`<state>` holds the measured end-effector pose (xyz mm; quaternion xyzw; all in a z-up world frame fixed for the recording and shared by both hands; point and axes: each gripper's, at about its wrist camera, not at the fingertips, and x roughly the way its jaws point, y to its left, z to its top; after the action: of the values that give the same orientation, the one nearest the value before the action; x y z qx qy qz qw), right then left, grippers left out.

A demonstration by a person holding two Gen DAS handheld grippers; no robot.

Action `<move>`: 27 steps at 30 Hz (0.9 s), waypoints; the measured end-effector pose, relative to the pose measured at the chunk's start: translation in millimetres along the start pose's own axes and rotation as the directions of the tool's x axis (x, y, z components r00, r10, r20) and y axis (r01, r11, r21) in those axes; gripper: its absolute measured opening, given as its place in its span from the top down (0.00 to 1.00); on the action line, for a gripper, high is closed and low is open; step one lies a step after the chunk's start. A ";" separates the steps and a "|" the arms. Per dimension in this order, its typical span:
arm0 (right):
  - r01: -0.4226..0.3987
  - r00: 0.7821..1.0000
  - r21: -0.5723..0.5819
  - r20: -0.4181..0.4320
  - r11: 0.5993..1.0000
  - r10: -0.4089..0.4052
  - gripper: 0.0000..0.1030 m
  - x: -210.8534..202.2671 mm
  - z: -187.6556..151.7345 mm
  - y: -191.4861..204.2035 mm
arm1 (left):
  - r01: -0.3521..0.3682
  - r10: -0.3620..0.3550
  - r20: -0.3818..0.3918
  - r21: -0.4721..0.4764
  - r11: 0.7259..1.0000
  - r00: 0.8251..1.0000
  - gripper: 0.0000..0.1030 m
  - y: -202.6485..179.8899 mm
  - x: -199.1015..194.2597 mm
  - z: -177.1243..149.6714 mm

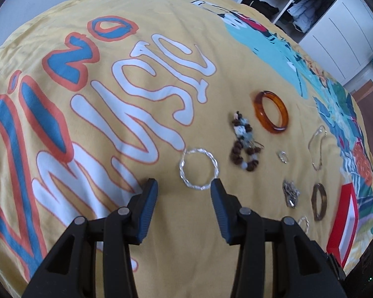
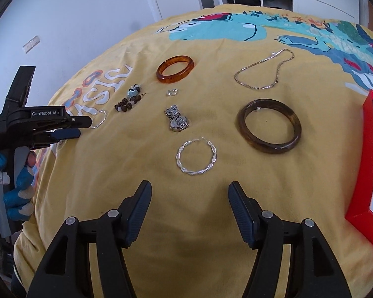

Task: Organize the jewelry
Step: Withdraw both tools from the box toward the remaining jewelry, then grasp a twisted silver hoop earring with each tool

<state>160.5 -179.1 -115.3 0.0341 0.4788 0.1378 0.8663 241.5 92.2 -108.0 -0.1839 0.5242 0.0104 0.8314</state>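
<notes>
Left gripper: your jaws stand apart, pointing steeply downward, nothing between the pads.
Right gripper: your jaws are spread wide, tilted down, nothing held.
Left hand: you grip the handle in a blue and white glove.
</notes>
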 end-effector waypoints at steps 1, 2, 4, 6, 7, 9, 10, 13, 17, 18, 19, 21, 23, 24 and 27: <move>0.001 1.000 0.001 0.000 1.000 -0.001 0.39 2.9 1.2 -1.1 | -0.007 0.007 -0.002 0.002 1.000 1.000 0.59 0.0 3.1 1.7; 0.002 1.000 0.001 0.000 1.000 -0.002 0.39 4.4 1.8 -1.6 | -0.018 0.018 -0.009 0.005 1.000 1.000 0.59 -1.1 7.4 3.8; 0.009 1.000 -0.001 -0.001 1.000 -0.009 0.39 9.9 5.4 -3.7 | -0.037 0.037 -0.013 0.013 0.999 0.999 0.60 -3.7 13.6 6.3; 0.010 1.000 -0.001 -0.001 1.000 -0.010 0.39 14.8 9.0 -5.2 | -0.062 0.062 -0.010 0.032 0.998 0.998 0.61 -8.3 17.8 8.0; 0.013 1.000 -0.002 -0.001 1.000 -0.013 0.39 17.2 10.6 -5.6 | -0.072 0.072 -0.007 0.039 0.997 0.997 0.65 -10.3 19.2 8.3; 0.015 1.000 0.001 -0.003 1.000 -0.015 0.39 21.9 14.1 -6.8 | -0.089 0.090 -0.003 0.052 0.995 0.996 0.72 -11.8 21.5 8.8; 0.015 1.000 0.002 -0.002 1.000 -0.015 0.42 24.1 15.9 -7.1 | -0.097 0.098 0.001 0.059 0.993 0.995 0.76 -12.0 22.4 8.7; 0.026 1.000 -0.004 -0.007 1.000 -0.026 0.48 30.9 19.7 -6.4 | -0.115 0.114 0.010 0.080 0.990 0.993 0.87 -11.3 24.7 8.7; 0.036 0.999 -0.009 -0.009 0.999 -0.036 0.61 32.4 21.7 -7.1 | -0.112 0.112 0.013 0.102 0.988 0.994 0.95 -11.8 24.4 8.9; 0.032 0.999 -0.011 -0.011 0.999 -0.032 0.61 31.4 21.8 -7.4 | -0.113 0.112 0.015 0.108 0.988 0.994 0.95 -12.5 23.5 8.3; 0.030 1.000 -0.013 -0.011 0.999 -0.030 0.61 30.0 21.1 -7.8 | -0.112 0.111 0.016 0.111 0.987 0.994 0.95 -13.8 22.3 7.4; 0.024 1.000 -0.013 -0.007 1.000 -0.024 0.61 26.0 20.6 -7.5 | -0.106 0.105 0.017 0.116 0.988 0.994 0.95 -15.2 19.1 5.2; 0.017 1.000 -0.011 -0.003 1.000 -0.017 0.61 21.5 19.0 -6.5 | -0.100 0.099 0.019 0.120 0.988 0.995 0.95 -15.6 13.8 1.0; 0.014 1.000 -0.014 0.001 1.000 -0.014 0.61 17.7 18.0 -5.0 | -0.098 0.096 0.020 0.120 0.988 0.995 0.95 -16.0 11.0 -0.7; 0.002 1.000 -0.012 0.013 1.000 -0.002 0.62 7.0 15.3 -1.6 | -0.086 0.084 0.022 0.114 0.990 0.996 0.95 -17.0 0.9 -6.0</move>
<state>177.2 -177.6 -113.1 0.0292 0.4725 0.1399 0.8697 240.2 74.3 -106.1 -0.1130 0.5240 0.0174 0.8440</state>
